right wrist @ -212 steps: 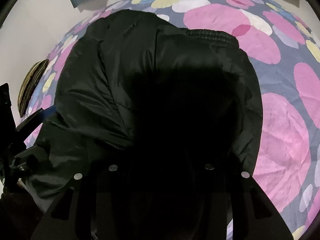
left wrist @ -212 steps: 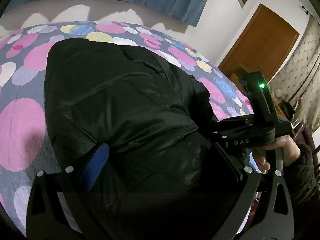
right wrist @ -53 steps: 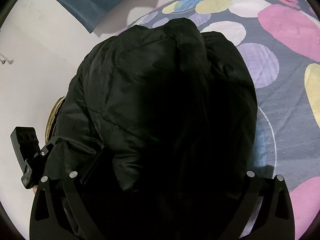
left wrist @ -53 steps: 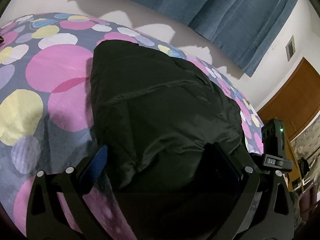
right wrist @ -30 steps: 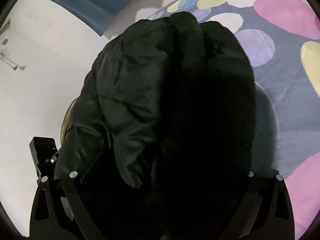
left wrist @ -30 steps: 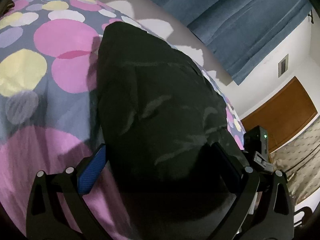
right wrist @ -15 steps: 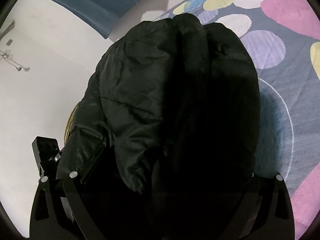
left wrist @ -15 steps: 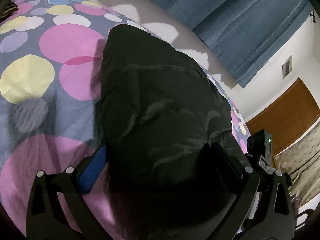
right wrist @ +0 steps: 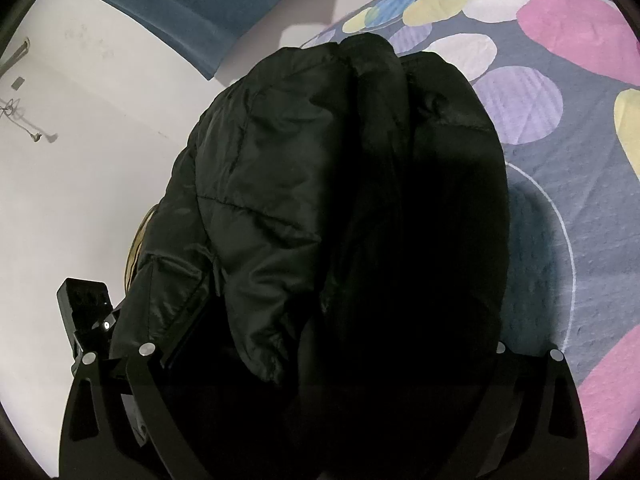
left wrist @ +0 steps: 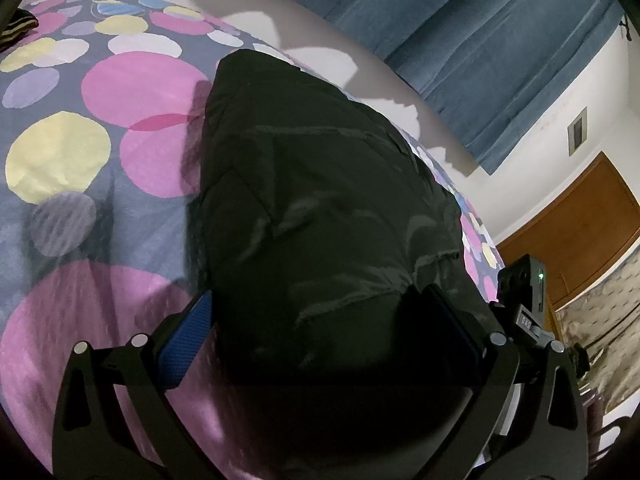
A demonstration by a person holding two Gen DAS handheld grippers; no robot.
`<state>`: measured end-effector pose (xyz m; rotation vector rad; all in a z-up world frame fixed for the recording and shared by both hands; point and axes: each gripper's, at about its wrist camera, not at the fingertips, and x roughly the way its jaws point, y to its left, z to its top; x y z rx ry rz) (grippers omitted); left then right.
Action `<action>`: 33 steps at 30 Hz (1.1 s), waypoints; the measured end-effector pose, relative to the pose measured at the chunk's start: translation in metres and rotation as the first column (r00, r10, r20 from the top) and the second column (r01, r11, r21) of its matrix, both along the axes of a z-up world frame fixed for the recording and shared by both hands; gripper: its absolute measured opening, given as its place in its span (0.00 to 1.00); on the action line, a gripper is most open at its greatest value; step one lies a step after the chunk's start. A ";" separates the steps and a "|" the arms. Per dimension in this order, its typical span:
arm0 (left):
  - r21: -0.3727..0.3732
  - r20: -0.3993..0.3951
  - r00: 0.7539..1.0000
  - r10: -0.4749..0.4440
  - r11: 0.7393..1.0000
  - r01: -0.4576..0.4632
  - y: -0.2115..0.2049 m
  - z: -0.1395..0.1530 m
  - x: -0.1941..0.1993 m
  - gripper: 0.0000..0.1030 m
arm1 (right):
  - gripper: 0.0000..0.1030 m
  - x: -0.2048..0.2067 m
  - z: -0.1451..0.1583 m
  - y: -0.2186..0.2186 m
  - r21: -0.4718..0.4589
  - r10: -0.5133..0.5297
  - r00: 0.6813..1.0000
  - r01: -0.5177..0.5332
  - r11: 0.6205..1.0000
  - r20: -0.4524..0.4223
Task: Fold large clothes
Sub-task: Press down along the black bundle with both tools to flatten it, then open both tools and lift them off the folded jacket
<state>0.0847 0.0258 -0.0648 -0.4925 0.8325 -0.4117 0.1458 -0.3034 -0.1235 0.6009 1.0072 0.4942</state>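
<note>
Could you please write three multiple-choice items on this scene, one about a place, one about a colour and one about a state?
1. Where does the black jacket lie?
A. on the spotted bedspread
B. on a wooden floor
C. over a chair back

2. What colour is the curtain behind the bed?
A. red
B. blue
C. white

3. How do the left tongs stand to the jacket?
A. well clear of it, nothing between the fingers
B. resting closed on the bare bedspread
C. with a thick bundle of the jacket between the fingers

Answers:
1 A, the jacket's far end rests on the bedspread's pink and yellow circles.
2 B, blue folds hang along the white wall.
3 C, black fabric fills the gap between the blue pad and the opposite finger.
</note>
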 end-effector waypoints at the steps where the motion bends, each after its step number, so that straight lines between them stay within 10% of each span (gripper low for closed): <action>1: 0.001 0.000 1.000 0.000 1.000 0.000 0.000 0.000 0.000 0.98 | 0.94 0.000 0.000 -0.002 0.001 0.000 1.000 0.000 1.000 0.000; 26: 0.093 0.043 0.999 0.024 0.995 -0.028 -0.008 0.012 -0.014 0.98 | 0.95 -0.022 0.001 -0.027 0.009 -0.073 0.997 0.073 0.997 -0.014; 33: 0.146 0.071 0.996 0.047 0.988 -0.057 -0.013 0.023 -0.031 0.98 | 0.95 -0.054 0.027 -0.029 -0.153 -0.124 0.988 0.136 0.979 0.089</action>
